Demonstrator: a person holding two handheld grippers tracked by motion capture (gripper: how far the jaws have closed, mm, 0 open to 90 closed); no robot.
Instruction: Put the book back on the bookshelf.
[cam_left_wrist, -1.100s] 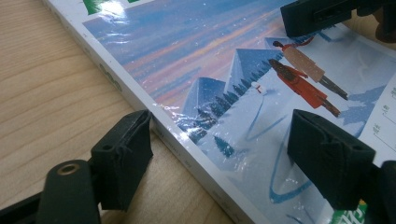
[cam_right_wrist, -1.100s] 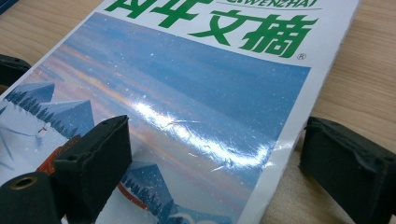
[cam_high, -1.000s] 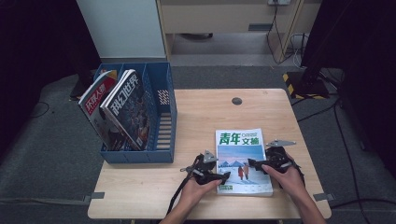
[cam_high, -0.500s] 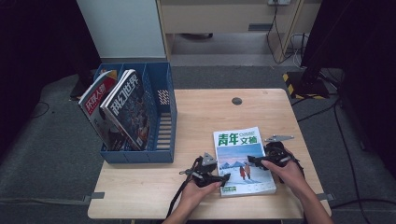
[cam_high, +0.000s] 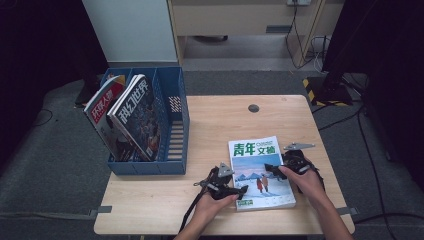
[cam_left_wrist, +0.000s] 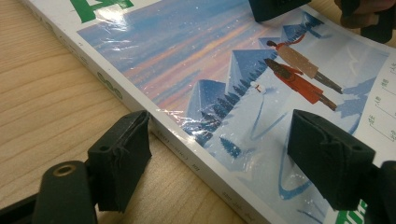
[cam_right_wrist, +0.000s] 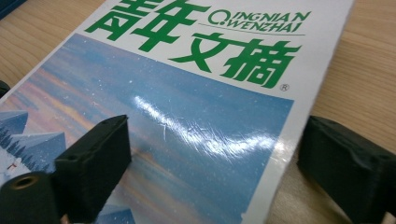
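Nearest the person, the left gripper (cam_high: 226, 183) straddles the spine edge of the glossy paperback magazine with a snowy blue cover (cam_high: 260, 171): in the left gripper view one jaw rests on the pale wooden table (cam_high: 220, 125), the other over the cover, spread wide, having just opened further with the spine between them, not pinched. The right gripper (cam_high: 286, 165), at about three o'clock from it, straddles the opposite edge, jaws just closing a little, still wide and not clamped. The magazine lies flat near the table's front right, long axis running six to twelve o'clock. Its title reads "QINGNIAN WENZHAI" beside green Chinese characters. At ten o'clock stands the blue plastic file rack (cam_high: 172, 125) holding two upright magazines (cam_high: 125, 117).
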